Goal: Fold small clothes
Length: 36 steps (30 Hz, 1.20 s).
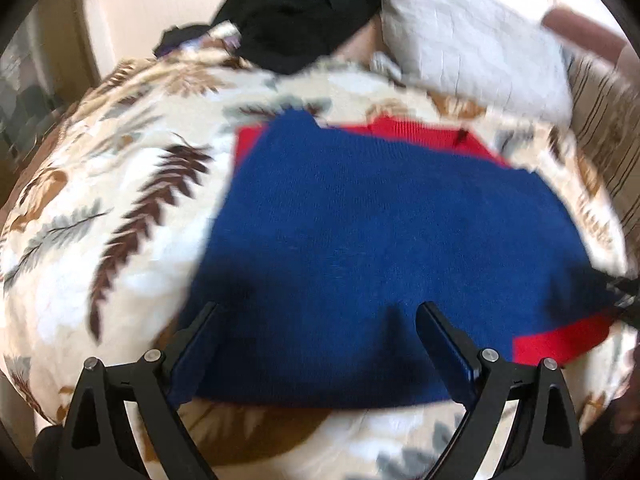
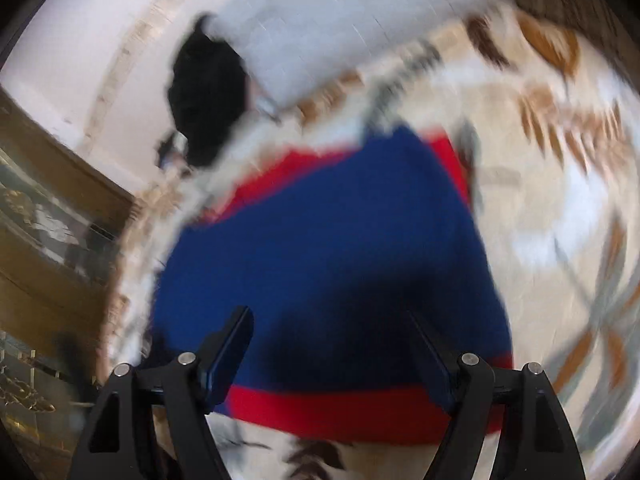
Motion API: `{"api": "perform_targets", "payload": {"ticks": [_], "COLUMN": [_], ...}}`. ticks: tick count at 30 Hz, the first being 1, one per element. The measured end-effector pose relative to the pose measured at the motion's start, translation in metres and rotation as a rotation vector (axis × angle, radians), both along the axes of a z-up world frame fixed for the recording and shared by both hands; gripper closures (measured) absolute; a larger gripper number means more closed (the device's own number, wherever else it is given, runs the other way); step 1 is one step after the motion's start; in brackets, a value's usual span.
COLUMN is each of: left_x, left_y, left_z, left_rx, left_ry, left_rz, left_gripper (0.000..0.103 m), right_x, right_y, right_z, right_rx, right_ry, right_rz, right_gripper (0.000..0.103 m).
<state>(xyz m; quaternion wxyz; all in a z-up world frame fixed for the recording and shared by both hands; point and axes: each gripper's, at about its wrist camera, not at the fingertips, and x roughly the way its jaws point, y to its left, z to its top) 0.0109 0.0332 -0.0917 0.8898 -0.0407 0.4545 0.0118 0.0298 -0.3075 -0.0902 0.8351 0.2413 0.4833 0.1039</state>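
Sweater (image 1: 360, 208) lies flat under both spread grippers, left gripper (image 1: 318, 312) and right gripper (image 2: 330, 320).

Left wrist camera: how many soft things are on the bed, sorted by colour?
Blue and red: 1, the folded sweater
Black: 1, the crumpled black garment
White: 1, the pillow
Leaf-patterned: 1, the blanket under them all
Total: 4
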Motion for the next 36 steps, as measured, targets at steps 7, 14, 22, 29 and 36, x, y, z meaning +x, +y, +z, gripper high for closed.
{"api": "perform_targets", "payload": {"ticks": [7,14,22,29,36], "left_x": [-0.026,-0.034,-0.039,0.003,0.007], "left_y": [0.042,0.052,0.06,0.05,0.048], "left_z": [-0.027,-0.019,0.001,-0.004,-0.031], "left_rx": [-0.055,-0.101,-0.083,-0.038,-0.001], "left_ry": [0.08,0.082,0.026,0.015,0.059], "left_rz": [0.03,0.054,0.085,0.07,0.075], "left_gripper": [0.029,0.031,0.037,0.035,0.03], "right_x": [-0.007,-0.019,-0.015,0.025,0.047], "right_y": [-0.008,-0.013,-0.011,0.001,-0.022], "right_z": [0.001,-0.001,0.004,0.034,-0.001], "right_rx": [0.02,0.039,0.055,0.128,0.153], "right_ry": [-0.014,-0.026,-0.003,-0.078,0.029], "right_rz": [-0.019,-0.026,-0.019,0.047,-0.044], "right_gripper": [0.024,0.024,0.024,0.024,0.026]}}
